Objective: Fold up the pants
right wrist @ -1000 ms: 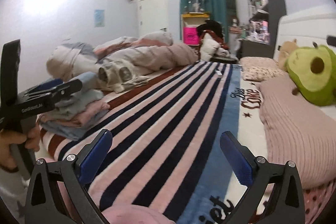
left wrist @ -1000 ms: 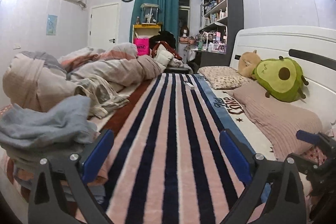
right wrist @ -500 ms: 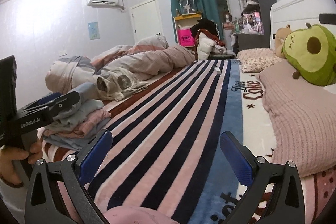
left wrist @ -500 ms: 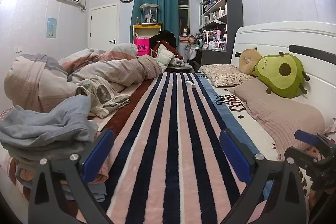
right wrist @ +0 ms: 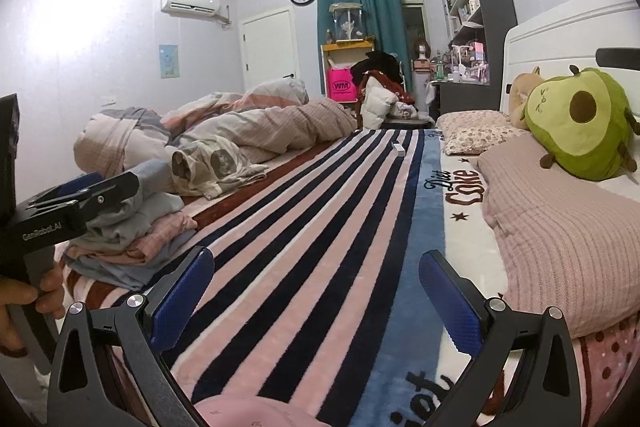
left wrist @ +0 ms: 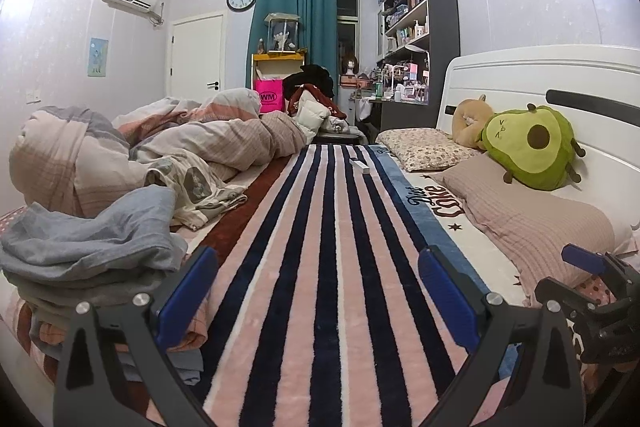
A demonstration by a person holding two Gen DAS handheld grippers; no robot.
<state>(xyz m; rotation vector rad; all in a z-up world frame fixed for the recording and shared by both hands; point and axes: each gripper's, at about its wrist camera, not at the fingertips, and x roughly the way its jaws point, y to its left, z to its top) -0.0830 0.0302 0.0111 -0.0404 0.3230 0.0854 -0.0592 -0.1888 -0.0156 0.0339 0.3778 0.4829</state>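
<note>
Left wrist view: left gripper [left wrist: 318, 301], jaws wide and empty, hovers over the striped blanket [left wrist: 320, 247]; right gripper [right wrist: 316, 301] likewise spread. Folded clothes stack [left wrist: 80, 267] sits at the blanket's left edge, crumpled pants [left wrist: 192, 189] beyond. Reaching across could topple the stack.
</note>
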